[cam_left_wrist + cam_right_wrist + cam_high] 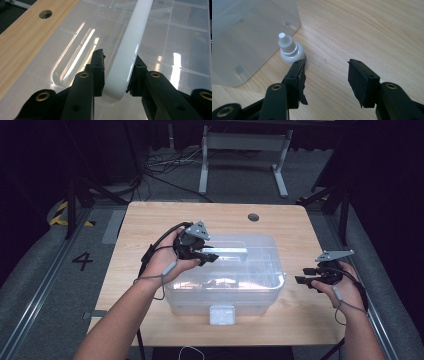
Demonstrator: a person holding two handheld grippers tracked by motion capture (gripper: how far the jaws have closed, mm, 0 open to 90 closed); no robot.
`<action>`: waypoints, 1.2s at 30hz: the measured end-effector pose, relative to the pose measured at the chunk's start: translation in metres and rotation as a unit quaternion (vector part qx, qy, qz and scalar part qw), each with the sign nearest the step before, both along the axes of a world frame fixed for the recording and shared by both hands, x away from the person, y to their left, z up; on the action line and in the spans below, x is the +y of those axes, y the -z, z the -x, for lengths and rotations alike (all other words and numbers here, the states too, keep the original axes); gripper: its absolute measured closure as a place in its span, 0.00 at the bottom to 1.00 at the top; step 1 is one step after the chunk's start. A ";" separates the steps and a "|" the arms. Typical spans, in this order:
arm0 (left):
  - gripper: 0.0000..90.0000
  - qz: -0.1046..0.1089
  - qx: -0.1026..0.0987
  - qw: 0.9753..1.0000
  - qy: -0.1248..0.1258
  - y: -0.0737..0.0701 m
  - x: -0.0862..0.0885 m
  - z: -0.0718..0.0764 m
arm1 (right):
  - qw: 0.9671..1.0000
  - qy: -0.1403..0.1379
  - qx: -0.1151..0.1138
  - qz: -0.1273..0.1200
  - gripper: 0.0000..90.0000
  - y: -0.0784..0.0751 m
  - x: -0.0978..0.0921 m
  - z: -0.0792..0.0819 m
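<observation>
Two tools at work over a light wood tabletop (130, 270) w/ a round cable hole (253, 217) near its far edge. Left tool (210, 257) sits over the clear plastic bin (272, 285), jaws clamped on the bin lid's white handle (125, 62); in the left gripper view the handle runs straight ahead of the tool, pads pressed on both sides of its near end. Right tool (302, 276) is well off to the bin's right, low over bare wood, jaws spread apart w/ nothing between them. Small white dropper bottle (292, 51) stands upright just ahead of that tool's left jaw, beside the bin's corner; whether jaw and bottle touch, can't tell. Bottle label too hidden to read. Room is dark: grey floor, a "4" marked on the floor (83, 260) left of the tabletop, yellow-black hazard tape (59, 213), loose cables (170, 162) and a grey metal frame (240, 150) beyond the far edge.
</observation>
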State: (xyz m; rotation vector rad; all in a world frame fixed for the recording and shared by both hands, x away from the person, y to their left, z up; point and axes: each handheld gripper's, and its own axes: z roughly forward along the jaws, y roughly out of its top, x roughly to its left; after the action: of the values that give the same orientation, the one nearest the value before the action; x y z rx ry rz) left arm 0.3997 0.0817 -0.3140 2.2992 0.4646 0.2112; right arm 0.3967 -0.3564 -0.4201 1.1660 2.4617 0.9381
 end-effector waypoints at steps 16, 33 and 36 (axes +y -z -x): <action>0.80 -0.018 0.000 1.000 -0.006 -0.008 -0.003 -0.005 | 1.000 -0.009 -0.024 -0.010 0.57 -0.014 0.004 0.006; 0.79 -0.014 0.012 0.999 -0.028 -0.026 -0.002 -0.025 | 0.996 -0.049 -0.074 -0.031 0.75 -0.041 0.016 0.024; 0.79 -0.012 0.017 0.999 -0.031 -0.030 -0.002 -0.031 | 0.993 -0.069 -0.089 -0.046 0.84 -0.050 0.020 0.030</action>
State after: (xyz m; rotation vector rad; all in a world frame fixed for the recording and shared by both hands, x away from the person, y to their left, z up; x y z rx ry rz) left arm 0.4305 0.0799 -0.2845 2.3169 0.5540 0.2092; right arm 0.3663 -0.3366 -0.3706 0.9040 2.4002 1.1523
